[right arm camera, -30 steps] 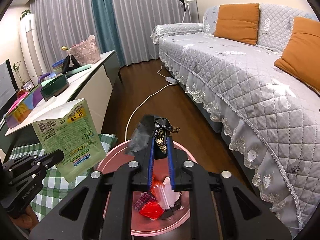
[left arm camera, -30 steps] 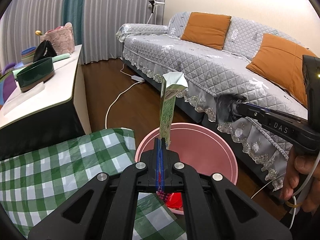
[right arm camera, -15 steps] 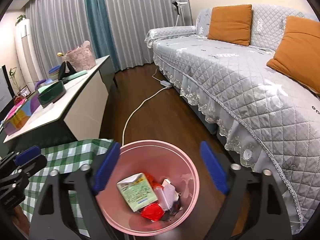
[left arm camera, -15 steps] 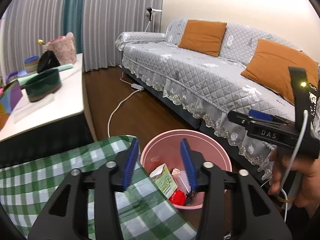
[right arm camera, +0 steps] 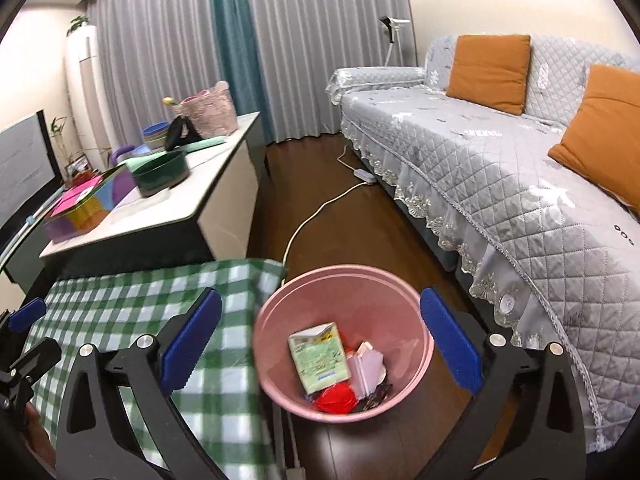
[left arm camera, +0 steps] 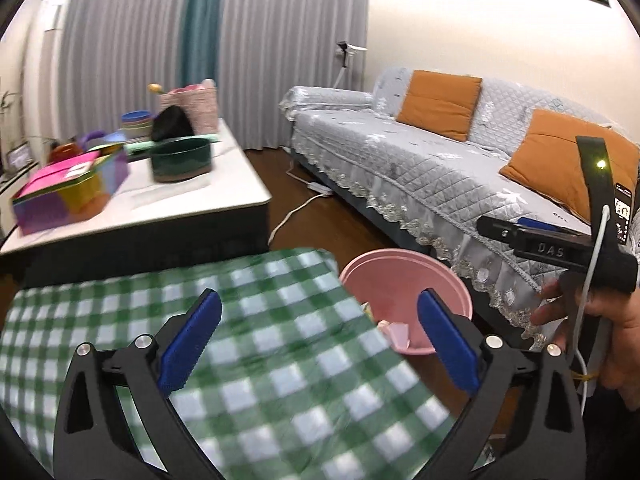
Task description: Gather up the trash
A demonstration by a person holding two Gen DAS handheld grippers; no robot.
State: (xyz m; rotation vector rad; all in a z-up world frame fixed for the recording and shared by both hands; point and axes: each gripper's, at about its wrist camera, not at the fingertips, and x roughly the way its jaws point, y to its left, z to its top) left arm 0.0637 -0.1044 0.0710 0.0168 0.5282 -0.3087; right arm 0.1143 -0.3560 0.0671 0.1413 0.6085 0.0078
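Left gripper (left arm camera: 318, 342): jaws just opened wide, empty.
Right gripper (right arm camera: 320, 344): jaws just opened wide, empty; side reads "DAS".
Round pink plastic bin (right arm camera: 404, 292): holds green-printed carton (right arm camera: 320, 358), print unreadable.

Home living room: sofa (right arm camera: 500, 168), curtains (right arm camera: 304, 40), cushions (right arm camera: 488, 72).

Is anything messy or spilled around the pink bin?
Nothing stands out. The pink bin stands upright on the floor beside the green checked cloth, and the green packet and red wrapper lie inside it. No trash shows on the floor around it. A white cord trails across the floor behind.
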